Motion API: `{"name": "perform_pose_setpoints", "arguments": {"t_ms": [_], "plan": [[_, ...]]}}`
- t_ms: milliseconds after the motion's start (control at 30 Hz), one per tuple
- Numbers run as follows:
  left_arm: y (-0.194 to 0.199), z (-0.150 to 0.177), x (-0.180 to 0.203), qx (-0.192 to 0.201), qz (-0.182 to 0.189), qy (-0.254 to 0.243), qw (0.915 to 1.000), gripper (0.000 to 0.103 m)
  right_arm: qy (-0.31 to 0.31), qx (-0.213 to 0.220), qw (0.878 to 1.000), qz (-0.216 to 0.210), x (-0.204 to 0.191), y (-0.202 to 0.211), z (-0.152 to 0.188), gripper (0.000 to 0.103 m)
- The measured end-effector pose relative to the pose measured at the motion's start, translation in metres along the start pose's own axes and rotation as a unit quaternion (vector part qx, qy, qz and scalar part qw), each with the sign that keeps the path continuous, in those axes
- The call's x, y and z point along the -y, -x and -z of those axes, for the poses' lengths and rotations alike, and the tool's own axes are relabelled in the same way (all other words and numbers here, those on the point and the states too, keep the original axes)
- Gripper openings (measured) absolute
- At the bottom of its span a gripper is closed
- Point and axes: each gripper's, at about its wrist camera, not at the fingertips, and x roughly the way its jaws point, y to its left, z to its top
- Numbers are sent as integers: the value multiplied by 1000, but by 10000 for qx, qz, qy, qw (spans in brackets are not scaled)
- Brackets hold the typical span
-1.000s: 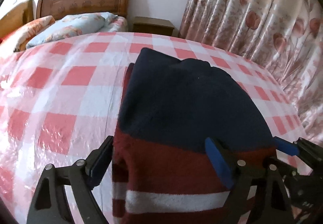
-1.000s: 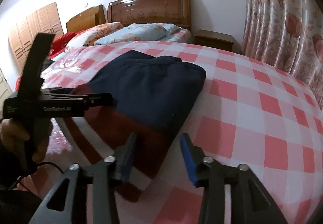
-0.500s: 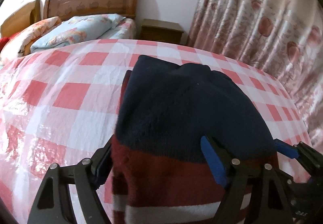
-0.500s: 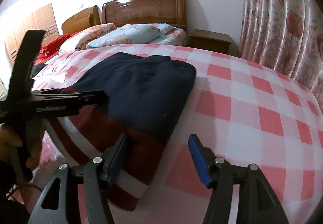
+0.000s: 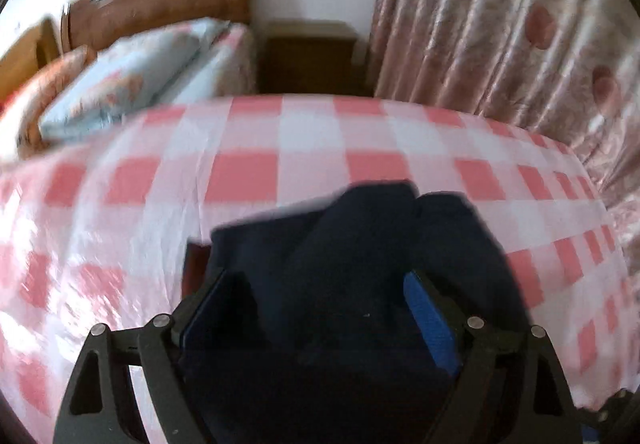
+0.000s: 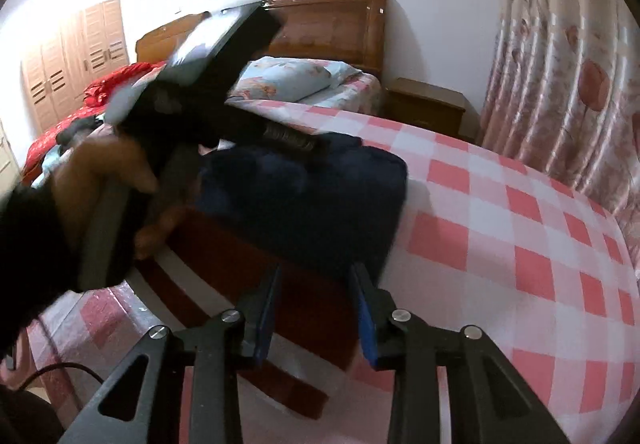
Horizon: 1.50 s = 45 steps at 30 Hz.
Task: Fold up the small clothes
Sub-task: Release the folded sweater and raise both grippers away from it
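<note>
Navy-and-maroon knit sweater (image 6: 304,211) lies on the checked bed (image 6: 500,228), long axis running away from the right hand-held gripper (image 6: 316,308). Its jaws have just been closing, hem between them; contact unclear. Left hand-held gripper (image 5: 316,308) spread over the navy end.

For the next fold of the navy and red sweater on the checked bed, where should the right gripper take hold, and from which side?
Probably the near red striped hem of the sweater, at its right corner. The right gripper, whose jaws have just been closing, already straddles that edge from the near side. The hem lies flat and free on the bedspread, while the left gripper works the bunched navy part.
</note>
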Motion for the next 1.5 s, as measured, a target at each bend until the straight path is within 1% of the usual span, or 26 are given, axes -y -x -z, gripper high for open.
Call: {"name": "perform_pose_setpoints", "arguments": {"t_ms": [33,100,133,200,233,300,367,400,433,500,567,633,700,833,867,900,967,1000,1033,1067,1133,1200,1267,1367,1467,1500], "plan": [[12,4,-5,204,87,97,9997,103,-73,1,10000,9,4,4,0,35],[49,16,-10,760,313,154,9965,103,-184,186,9997,1,10,16,2,35],[71,24,-12,1048,326,111,9939,103,-273,263,9993,-7,13,21,3,35],[98,44,-15,1384,217,2,9901,103,-345,364,9987,-60,12,29,6,35],[102,51,-13,1388,152,-58,9902,103,-336,423,9985,-84,9,32,8,35],[101,73,-12,1212,40,-289,9922,103,-281,449,9985,-111,5,31,12,35],[91,95,-9,1018,-216,-513,9932,103,-190,246,9994,-141,-2,21,18,35],[88,103,-9,908,-257,-527,9941,103,-142,72,9999,-23,-4,14,22,35],[82,110,-11,747,-237,-503,9957,103,-102,10,9999,93,-5,11,24,35],[82,118,-13,720,-176,-419,9964,103,-183,-48,9998,87,0,12,27,35],[94,125,-14,824,-309,-419,9952,103,-371,79,9993,32,6,24,29,35],[105,130,-13,944,-445,-482,9934,103,-403,203,9989,128,7,40,33,35],[121,137,-10,1131,-582,-528,9905,103,-463,231,9985,160,7,50,38,35],[153,150,-6,1662,-729,-440,9824,103,-679,313,9972,72,4,69,48,38],[162,152,-4,1691,-794,-394,9816,103,-687,333,9970,81,2,73,49,38],[164,151,-3,1555,-824,-371,9837,103,-681,360,9970,95,-1,77,49,39],[171,152,0,1407,-640,-398,9872,103,-659,407,9969,139,-7,85,49,44],[176,154,2,1486,-669,-401,9858,103,-651,440,9968,162,-9,90,49,48],[183,156,6,1612,-841,-432,9824,103,-639,485,9966,172,-11,95,49,51],[190,159,13,1759,-1092,-546,9768,103,-614,555,9964,187,-15,101,50,53],[203,165,22,1939,-1219,-722,9707,103,-574,622,9961,249,-21,110,52,62],[216,170,27,2123,-1282,-701,9662,103,-505,696,9957,347,-29,121,57,63],[229,175,28,2247,-1295,-522,9644,103,-479,728,9954,409,-33,128,62,65],[248,187,31,2554,-1392,-388,9560,103,-556,769,9944,457,-37,137,72,65],[257,195,32,2669,-1568,-340,9503,103,-581,785,9940,484,-40,144,77,65],[257,197,31,2639,-1595,-299,9508,103,-579,787,9939,502,-41,145,78,66]]}}
